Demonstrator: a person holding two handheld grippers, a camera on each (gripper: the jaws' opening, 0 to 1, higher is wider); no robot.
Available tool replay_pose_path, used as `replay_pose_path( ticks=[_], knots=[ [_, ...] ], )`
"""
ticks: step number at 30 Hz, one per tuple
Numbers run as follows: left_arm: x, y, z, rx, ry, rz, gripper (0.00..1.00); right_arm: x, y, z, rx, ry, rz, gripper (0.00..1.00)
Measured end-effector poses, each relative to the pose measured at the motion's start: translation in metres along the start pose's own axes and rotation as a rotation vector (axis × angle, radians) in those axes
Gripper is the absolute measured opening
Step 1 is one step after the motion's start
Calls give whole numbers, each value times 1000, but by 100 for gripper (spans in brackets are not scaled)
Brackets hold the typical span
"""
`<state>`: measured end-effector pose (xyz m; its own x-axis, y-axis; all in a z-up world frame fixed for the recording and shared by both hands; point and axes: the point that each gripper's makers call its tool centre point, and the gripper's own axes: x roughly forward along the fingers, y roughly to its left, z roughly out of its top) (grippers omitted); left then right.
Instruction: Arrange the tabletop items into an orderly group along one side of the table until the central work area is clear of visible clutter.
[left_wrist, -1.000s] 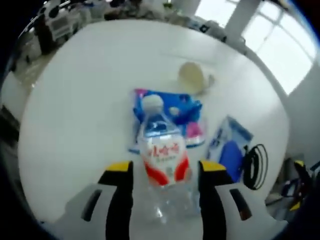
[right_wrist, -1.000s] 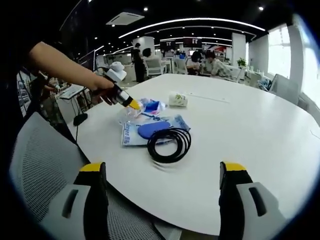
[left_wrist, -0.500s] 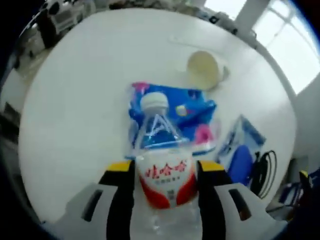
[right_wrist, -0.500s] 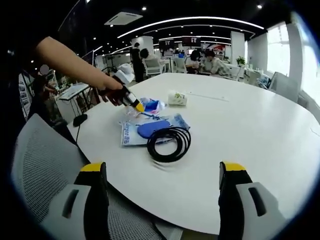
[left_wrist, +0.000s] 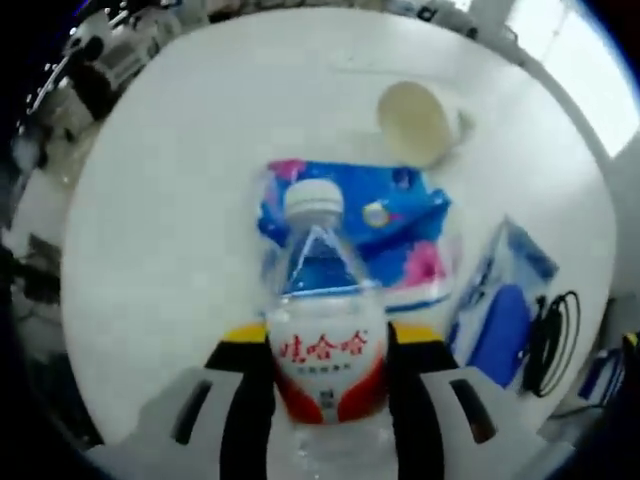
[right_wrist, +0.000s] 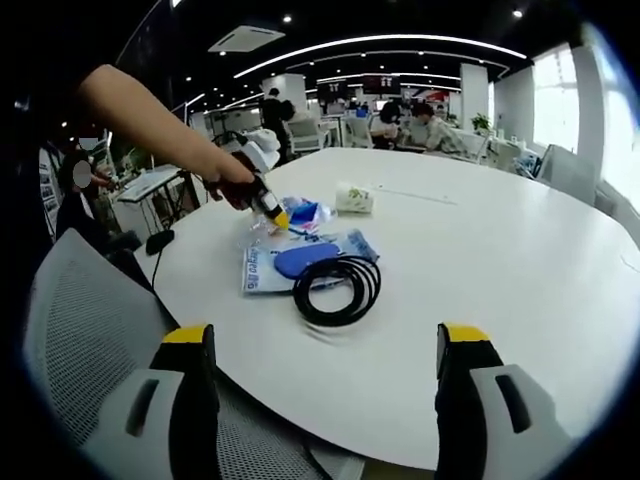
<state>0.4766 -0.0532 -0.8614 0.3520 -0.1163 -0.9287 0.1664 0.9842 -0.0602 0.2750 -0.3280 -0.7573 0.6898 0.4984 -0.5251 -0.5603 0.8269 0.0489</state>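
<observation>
A clear water bottle (left_wrist: 325, 350) with a white cap and a red and white label lies between my left gripper's (left_wrist: 328, 345) yellow-tipped jaws, which press on both its sides. Under its neck lies a blue and pink snack packet (left_wrist: 405, 215). In the right gripper view, a person's hand holds the left gripper (right_wrist: 265, 205) down at the bottle (right_wrist: 250, 233) on the round white table (right_wrist: 480, 260). My right gripper (right_wrist: 320, 340) hangs open off the table's near edge, with nothing between its jaws.
A pale cup (left_wrist: 420, 120) (right_wrist: 352, 198) lies on its side beyond the packet. A blue item in a clear bag (left_wrist: 500, 320) (right_wrist: 292, 262) and a black cable coil (left_wrist: 550, 330) (right_wrist: 340, 288) lie nearby. A grey mesh chair (right_wrist: 80, 330) stands at the near edge.
The left gripper has come forward over the bottle and its jaws have narrowed onto the bottle's sides. The right gripper has stayed open and still.
</observation>
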Motion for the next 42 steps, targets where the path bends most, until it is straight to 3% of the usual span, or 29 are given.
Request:
replay_pose_path(
  ticks=[18, 30, 42],
  knots=[
    [-17, 5, 8, -9, -85, -11, 36, -2, -1, 9, -10, -41, 1, 92],
    [-33, 14, 3, -43, -154, -19, 35, -2, 1, 12, -30, -57, 4, 92],
    [-54, 26, 8, -62, -299, -15, 36, -1, 2, 12, -38, -60, 12, 92]
  ],
)
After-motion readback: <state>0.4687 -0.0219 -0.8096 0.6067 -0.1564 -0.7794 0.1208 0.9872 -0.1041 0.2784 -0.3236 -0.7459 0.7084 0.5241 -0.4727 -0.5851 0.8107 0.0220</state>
